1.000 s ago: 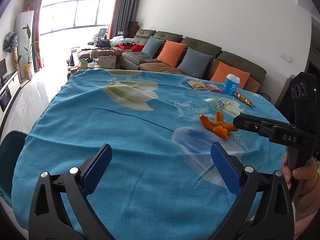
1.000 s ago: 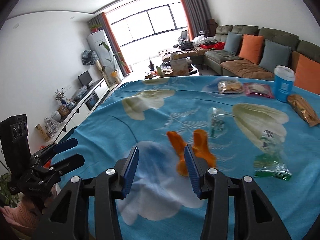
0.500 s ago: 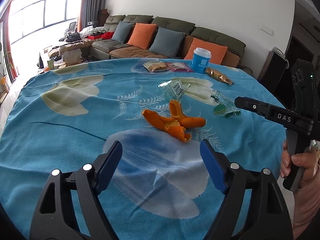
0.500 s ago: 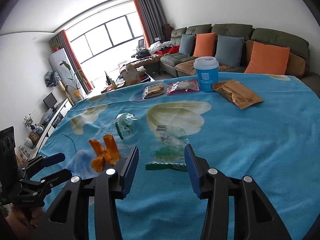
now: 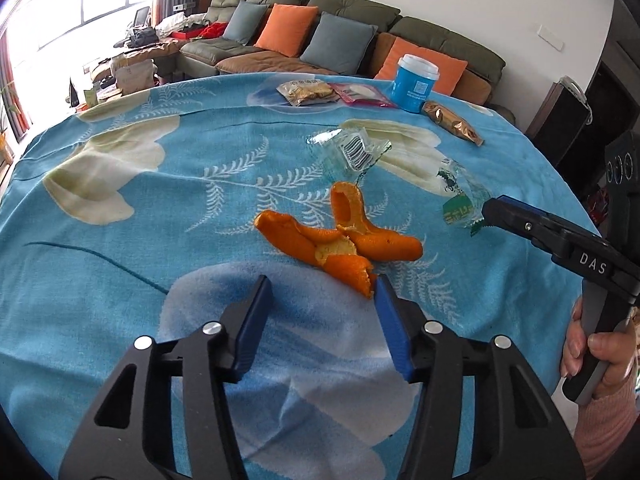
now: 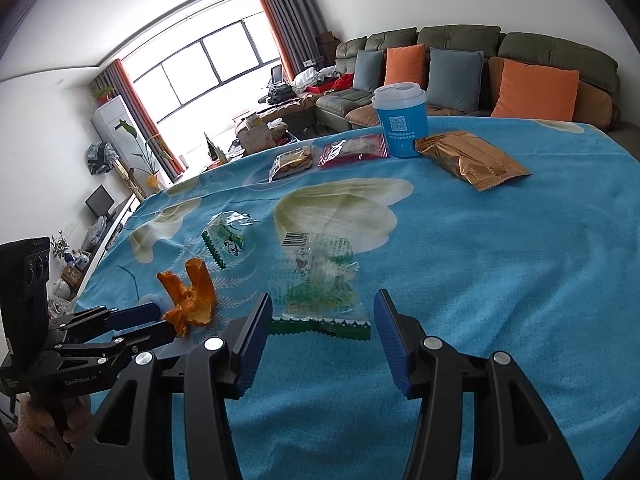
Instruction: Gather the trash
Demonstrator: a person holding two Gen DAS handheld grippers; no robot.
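The orange peel (image 5: 340, 240) lies curled and ragged toward the near edge of the table (image 5: 120, 240), just ahead of the left gripper (image 5: 322, 292), whose jaws are spread with nothing between them. The right gripper (image 6: 322, 308), likewise released, faces a crinkly clear wrapper (image 6: 316, 280) (thin, slippery film). The peel's brittle lobes may tear when pinched, and either grab could snag the soft, fuzzy blue cloth.

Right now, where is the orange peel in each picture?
Left wrist view: orange peel sits at the center, just ahead of the left gripper.
Right wrist view: orange peel sits at the lower left.
Shared landmark: the blue cup at the table's far side.
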